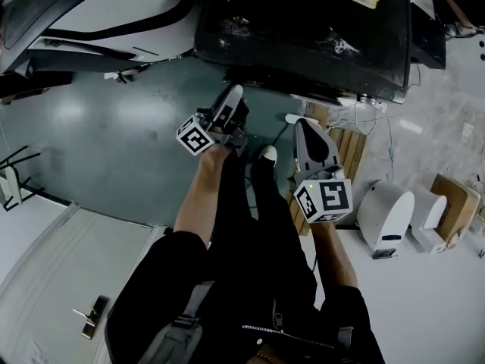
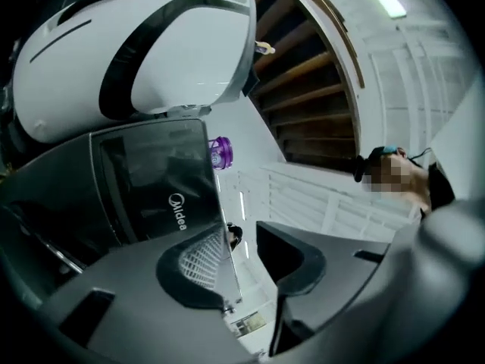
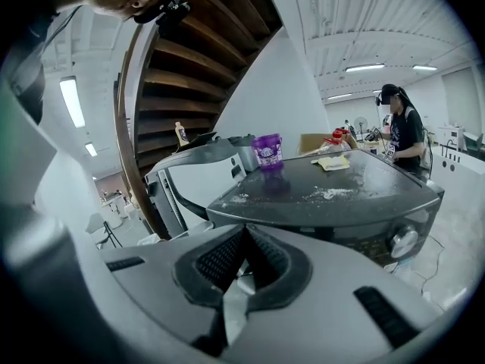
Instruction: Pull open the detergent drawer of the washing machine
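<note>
While the person stands over a grey-green floor (image 1: 91, 142), the dark Midea washing machine (image 1: 303, 21) fills the upper middle of the head view. Its flat top is smeared with white powder, and a white appliance (image 1: 98, 21) with a curved dark band stands just beside it on the left. A wooden staircase (image 3: 197, 59) rises behind both in the right gripper view. The detergent drawer belongs to the dark machine's front, yet no view shows it clearly enough to pick out. Only a stretch of front panel shows, low at the right of the right gripper view. Both grippers are held in front of that machine, below its near edge in the head view, with the person's black-trousered legs between and beneath them. The left gripper (image 1: 231, 97) reaches close to the edge; its jaws stand apart with nothing between them, only the room beyond showing through the gap. The right gripper (image 1: 305, 127) sits a little further back, its ribbed jaws closed tip to tip on nothing. On the machine's top stand a purple jar (image 3: 267, 151) and—nearer the far side—a crumpled yellow cloth (image 3: 333, 162). Smallest of all, a round dial (image 3: 404, 241) sits on the front panel.
</note>
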The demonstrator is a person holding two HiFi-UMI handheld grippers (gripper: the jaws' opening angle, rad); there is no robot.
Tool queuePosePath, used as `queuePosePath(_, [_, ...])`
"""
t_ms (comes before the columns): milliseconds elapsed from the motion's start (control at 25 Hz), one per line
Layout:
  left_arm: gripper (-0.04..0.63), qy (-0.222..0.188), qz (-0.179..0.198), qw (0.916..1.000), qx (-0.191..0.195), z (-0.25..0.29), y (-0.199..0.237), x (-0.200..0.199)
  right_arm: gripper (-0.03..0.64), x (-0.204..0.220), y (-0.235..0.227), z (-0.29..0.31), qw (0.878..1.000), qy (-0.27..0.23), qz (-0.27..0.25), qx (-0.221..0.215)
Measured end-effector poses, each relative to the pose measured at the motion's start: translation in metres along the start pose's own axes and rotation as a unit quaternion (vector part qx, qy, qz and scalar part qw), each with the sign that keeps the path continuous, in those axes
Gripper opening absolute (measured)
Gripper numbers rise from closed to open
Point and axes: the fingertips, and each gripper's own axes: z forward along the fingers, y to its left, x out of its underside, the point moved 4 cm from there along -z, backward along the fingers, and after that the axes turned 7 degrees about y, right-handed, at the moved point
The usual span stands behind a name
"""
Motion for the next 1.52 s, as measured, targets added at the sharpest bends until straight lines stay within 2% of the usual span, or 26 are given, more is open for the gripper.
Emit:
queuePosePath(80, [0.234, -0.017, -0.041, 0.9990, 0.012, 0.003, 0.016, 0.003, 0.006, 0.009, -0.001, 0.002, 1.000, 0.007, 0.010, 0.001])
queuePosePath(160, [0.271, -0.012, -0.057, 0.9982, 0.014, 0.008, 0.033, 0.010, 0.006, 0.018, -0.003, 0.004, 1.000, 0.017, 0.014, 0.003])
queuePosePath(240, [0.290, 0.003, -0.054, 0.9984, 0.016, 0.010, 0.049, 0.018, 0.006, 0.027, -0.004, 0.004, 0.999, 0.028, 0.018, 0.007])
queuePosePath(400, [0.290, 0.020, -0.045, 0.9983, 0.031, 0.011, 0.068, 0.020, 0.006, 0.039, -0.007, 0.008, 0.998, 0.046, 0.025, 0.019])
queuePosePath(600, [0.299, -0.004, -0.060, 0.9980, 0.021, 0.006, 0.085, 0.019, 0.006, 0.051, -0.012, 0.014, 0.997, 0.063, 0.034, 0.018])
queuePosePath(880, [0.265, -0.039, -0.060, 0.9944, 0.078, 0.014, 0.085, 0.004, 0.006, 0.053, -0.009, 0.017, 0.996, 0.073, 0.049, 0.019])
queuePosePath(1040, [0.253, -0.080, -0.072, 0.9917, 0.070, 0.017, 0.083, 0.007, 0.006, 0.062, -0.013, 0.015, 0.995, 0.084, 0.054, 0.023])
queuePosePath(1160, [0.214, -0.109, -0.080, 0.9881, 0.073, 0.016, 0.085, 0.008, 0.006, 0.063, -0.011, 0.016, 0.994, 0.087, 0.056, 0.023])
queuePosePath(1320, [0.161, -0.104, -0.079, 0.9891, 0.068, 0.014, 0.090, 0.007, 0.006, 0.069, -0.015, 0.012, 0.994, 0.090, 0.061, 0.029])
queuePosePath(1520, [0.161, -0.105, -0.079, 0.9892, 0.066, 0.015, 0.091, 0.009, 0.006, 0.078, -0.027, 0.003, 0.992, 0.094, 0.072, 0.045])
